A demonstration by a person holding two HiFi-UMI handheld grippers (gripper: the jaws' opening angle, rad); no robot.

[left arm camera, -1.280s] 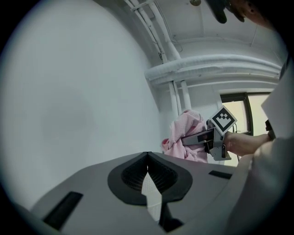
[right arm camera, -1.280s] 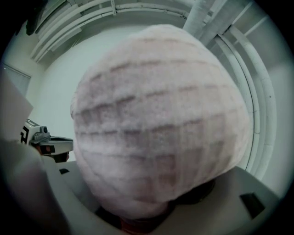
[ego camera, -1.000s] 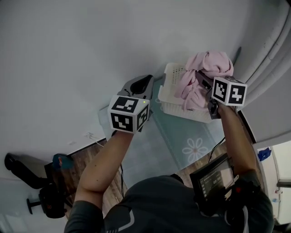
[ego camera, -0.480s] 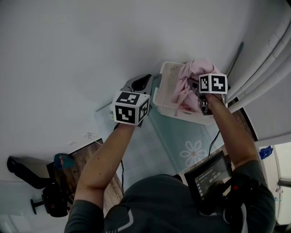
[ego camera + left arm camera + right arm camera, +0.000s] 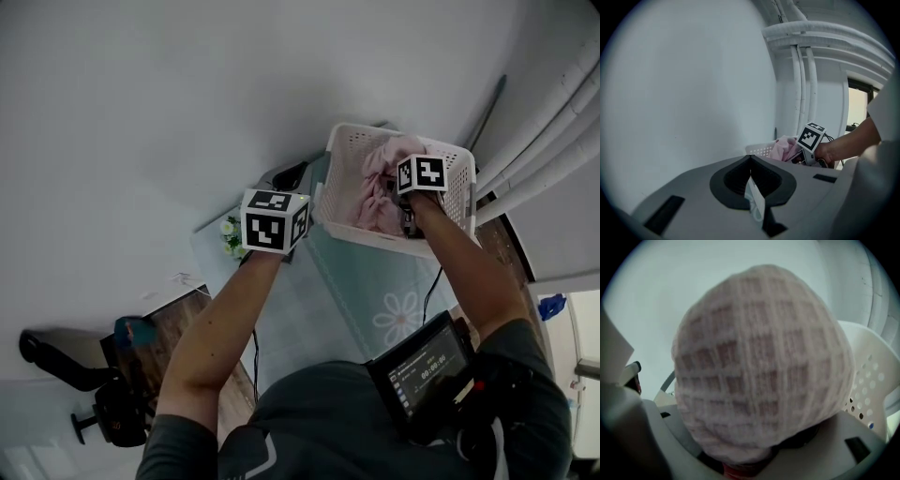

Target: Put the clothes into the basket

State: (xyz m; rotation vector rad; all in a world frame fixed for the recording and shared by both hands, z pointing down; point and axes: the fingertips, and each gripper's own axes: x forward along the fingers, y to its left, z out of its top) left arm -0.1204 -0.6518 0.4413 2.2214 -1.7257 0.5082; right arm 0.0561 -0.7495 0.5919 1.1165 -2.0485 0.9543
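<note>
From the head view, the white perforated basket (image 5: 349,150) stands on a pale blue mat (image 5: 352,281) printed with a daisy, close to a white wall and beside a run of pale pipes (image 5: 548,122). A pink garment (image 5: 377,195) lies bunched inside the basket, against its nearer wall. The right tongs (image 5: 407,191) sit right over the garment, their marker cube above the basket's opening and the forearm reaching across the rim. The left tongs (image 5: 292,174) hang just outside the basket's left wall, above the mat and apart from the garment. In the left gripper view, the left tongs (image 5: 750,161) are clenched, the dark pads meeting at a point. A thin pale strip (image 5: 755,201) lies in the recess below them, and what it is cannot be made out. Beyond them the basket (image 5: 761,149) rim shows, with the pink garment (image 5: 784,147) and the right tongs (image 5: 811,137) over it and a hand (image 5: 834,152) behind the cube. In the right gripper view, the pink garment (image 5: 759,362), a waffle-knit cloth, fills nearly the whole frame, gathered between the wide-set jaws and grasped by them. The basket (image 5: 867,376) wall curves up at the right.
</note>
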